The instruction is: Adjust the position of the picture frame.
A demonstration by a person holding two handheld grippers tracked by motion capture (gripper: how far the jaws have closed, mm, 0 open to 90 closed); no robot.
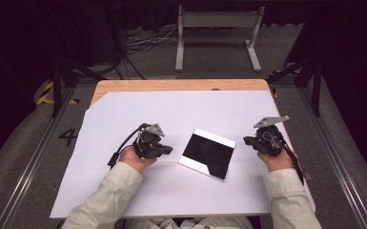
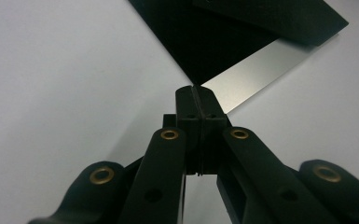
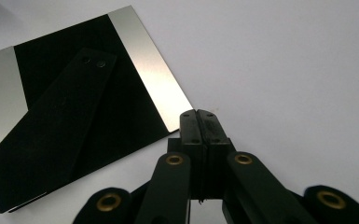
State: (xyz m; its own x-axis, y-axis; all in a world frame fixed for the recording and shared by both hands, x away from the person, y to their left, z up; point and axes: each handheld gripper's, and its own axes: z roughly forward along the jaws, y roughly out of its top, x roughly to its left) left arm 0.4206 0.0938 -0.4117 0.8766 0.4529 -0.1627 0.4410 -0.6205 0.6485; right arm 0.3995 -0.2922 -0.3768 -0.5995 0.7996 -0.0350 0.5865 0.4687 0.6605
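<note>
A square frame lies flat on the white sheet, back side up: a black panel with silver strips along two edges and a black stand leg folded across it. My left gripper is just left of the frame, shut with nothing between its jaws. In the left gripper view its tips point at the frame's near edge; whether they touch it I cannot tell. My right gripper is on the frame's right side, also shut and empty. Its tips stop just short of the silver strip.
The white sheet covers most of a wooden table. Beyond the table's far edge are a grey metal stand and loose cables on the floor. Metal rails run along both sides.
</note>
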